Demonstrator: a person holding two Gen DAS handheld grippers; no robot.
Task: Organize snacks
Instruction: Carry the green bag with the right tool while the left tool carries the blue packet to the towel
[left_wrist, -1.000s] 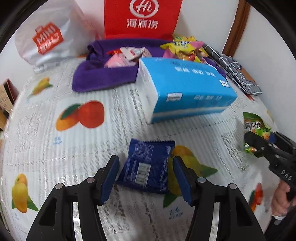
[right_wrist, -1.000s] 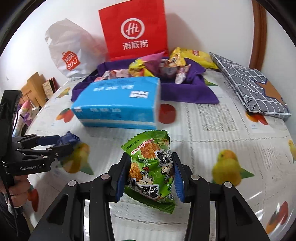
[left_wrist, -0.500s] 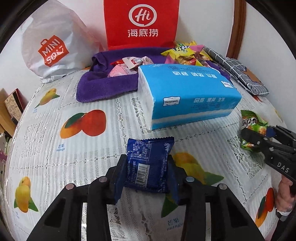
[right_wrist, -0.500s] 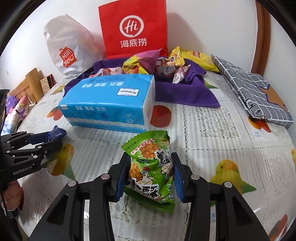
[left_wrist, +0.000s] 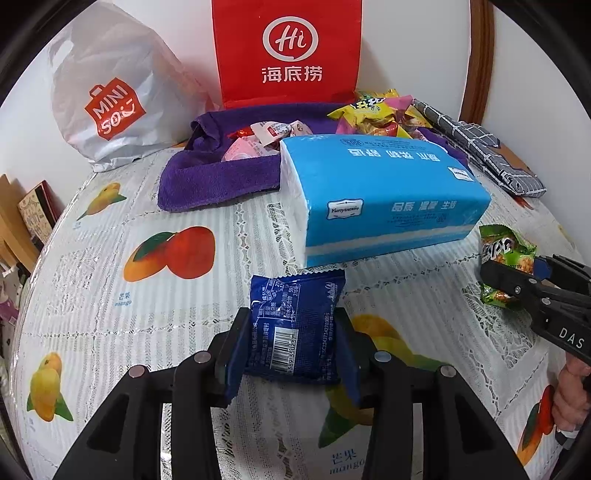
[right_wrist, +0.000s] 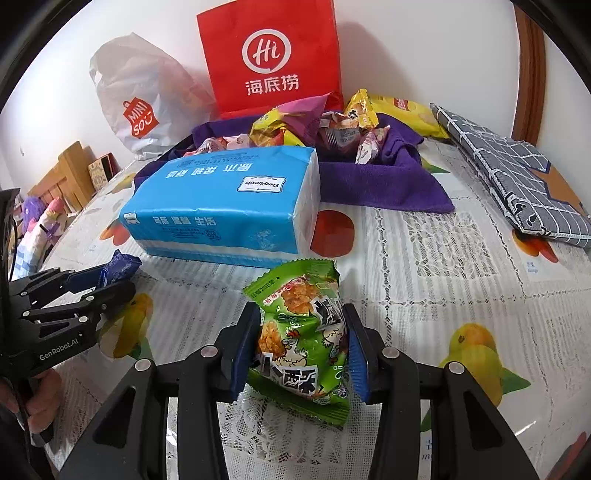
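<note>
Snacks were held in both grippers, one pack each.

From the left wrist, the left gripper (left_wrist: 291, 341) was squeezed onto a blue snack pack (left_wrist: 295, 326), which sat low in the middle, lifted a bit off the counter (left_wrist: 92, 295). A big blue tissue pack (left_wrist: 380, 199) lay past it toward 12 o'clock. Behind that, a purple towel (left_wrist: 218, 177) held more snacks. The right gripper (left_wrist: 517, 277) showed at 3 o'clock.

From the right wrist, the right gripper (right_wrist: 301, 347) was pinched onto a green snack pack (right_wrist: 303, 339). The left gripper (right_wrist: 110, 280) was at 9 o'clock.

The tissue pack stood between both packs and the towel pile. If a pack went straight ahead, it could bump the tissue pack. The shiny wrappers could also slip out if the squeeze got loose.

Only the right wrist view showed the yellow chip bag (right_wrist: 406, 110) at 1 o'clock. Only the left wrist view showed the barcode (left_wrist: 282, 349) on the blue pack.
</note>
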